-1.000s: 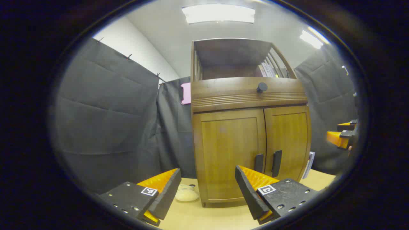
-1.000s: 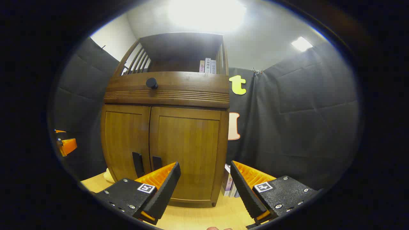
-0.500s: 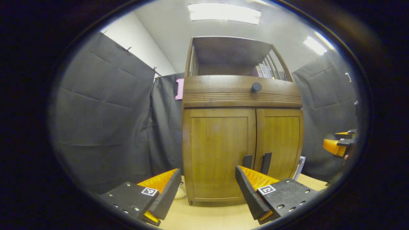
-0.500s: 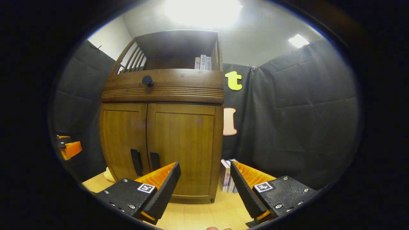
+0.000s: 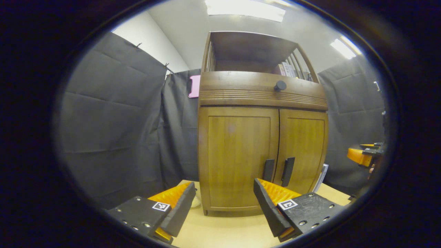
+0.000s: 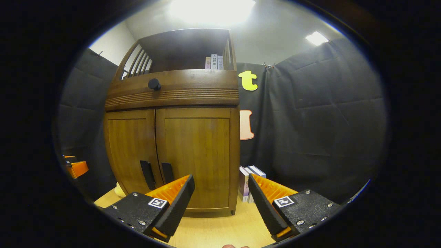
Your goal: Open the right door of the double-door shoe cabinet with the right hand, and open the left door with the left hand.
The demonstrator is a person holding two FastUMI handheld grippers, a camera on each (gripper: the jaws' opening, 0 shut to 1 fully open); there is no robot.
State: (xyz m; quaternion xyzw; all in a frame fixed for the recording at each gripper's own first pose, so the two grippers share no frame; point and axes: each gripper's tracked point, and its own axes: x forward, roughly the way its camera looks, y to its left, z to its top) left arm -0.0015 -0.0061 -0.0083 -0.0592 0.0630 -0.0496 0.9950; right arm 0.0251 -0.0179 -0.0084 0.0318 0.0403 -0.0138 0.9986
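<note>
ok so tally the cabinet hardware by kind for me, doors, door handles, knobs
cabinet doors: 2, left door and right door, both closed
black door handles: 2, left handle and right handle, side by side at the centre seam
round black knob: 1, on the band above the doors
total: 5

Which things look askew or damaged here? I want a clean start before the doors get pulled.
Nothing stands out. The brown wooden double-door shoe cabinet stands upright on the light wooden tabletop, both doors shut flush, black bar handles side by side. A few books stand beside it.
</note>
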